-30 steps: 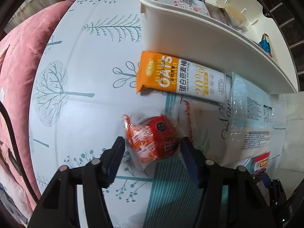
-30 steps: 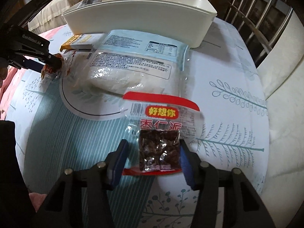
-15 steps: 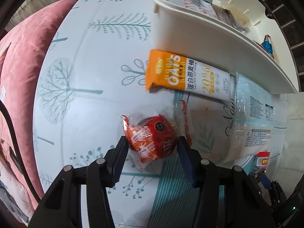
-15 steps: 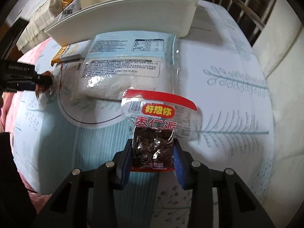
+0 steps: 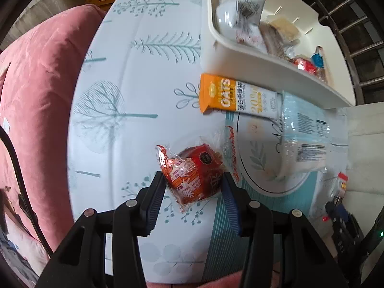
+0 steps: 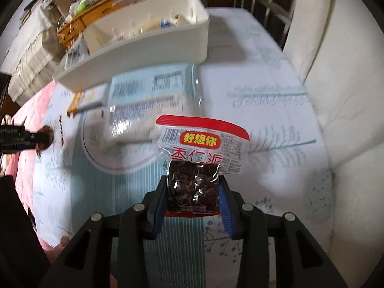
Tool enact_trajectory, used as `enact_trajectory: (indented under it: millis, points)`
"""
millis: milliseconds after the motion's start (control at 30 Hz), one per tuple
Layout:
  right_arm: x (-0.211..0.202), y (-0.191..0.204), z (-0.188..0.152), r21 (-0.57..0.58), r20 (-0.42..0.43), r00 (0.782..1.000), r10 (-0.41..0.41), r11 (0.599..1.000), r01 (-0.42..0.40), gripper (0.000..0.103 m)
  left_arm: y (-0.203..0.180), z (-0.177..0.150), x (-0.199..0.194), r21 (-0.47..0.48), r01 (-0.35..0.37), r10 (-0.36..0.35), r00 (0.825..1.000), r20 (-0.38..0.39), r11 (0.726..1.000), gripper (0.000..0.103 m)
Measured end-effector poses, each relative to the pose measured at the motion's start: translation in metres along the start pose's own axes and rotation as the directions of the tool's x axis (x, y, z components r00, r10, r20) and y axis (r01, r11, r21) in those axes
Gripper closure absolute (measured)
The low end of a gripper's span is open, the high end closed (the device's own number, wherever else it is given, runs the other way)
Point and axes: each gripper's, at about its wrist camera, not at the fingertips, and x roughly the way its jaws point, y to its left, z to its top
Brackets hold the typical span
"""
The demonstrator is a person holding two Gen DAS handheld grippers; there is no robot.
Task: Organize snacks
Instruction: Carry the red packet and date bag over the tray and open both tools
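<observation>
**Inspector A:** Left gripper (image 5: pixel 193 184): jaws closed in on the red-and-orange wrapped snack (image 5: pixel 192 171), both blue pads against its sides. The packet sits over the tree-print tablecloth (image 5: pixel 124 91); whether it is lifted clear of the cloth cannot be told.

**Inspector B:** Right gripper (image 6: pixel 193 192): jaws drawn narrow, clamped on the lower half of the red-edged date packet (image 6: pixel 199 158), whose dark contents show through the clear window. Its upper half with the yellow label projects beyond the fingertips.

**Inspector A:** The white bin (image 5: pixel 259 72) stands at the far side of the table, holding several wrapped items. The orange oat bar (image 5: pixel 235 99) lies flat just in front of its wall.

**Inspector B:** Beside the bar, a large clear bag with a pale blue label (image 5: pixel 304 134) lies on the cloth. In the right wrist view the bin (image 6: pixel 148 48) is blurred, well beyond the held packet.
</observation>
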Motion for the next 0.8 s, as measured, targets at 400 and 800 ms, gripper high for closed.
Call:
enact_trajectory:
  millis: [400, 800]
  points:
    - [-0.046, 0.025, 0.064, -0.005, 0.185, 0.983, -0.008, 1.000, 0.009, 0.064, 0.010, 0.043, -0.083, 0.141, -0.033, 0.030, 0.999, 0.023, 0.989, 0.057]
    - [-0.059, 0.067, 0.145, -0.013, 0.326, 0.945, 0.000, 1.000, 0.004, 0.064, -0.012, 0.124, -0.149, 0.206, -0.019, -0.016, 0.986, 0.168, 0.978, 0.056]
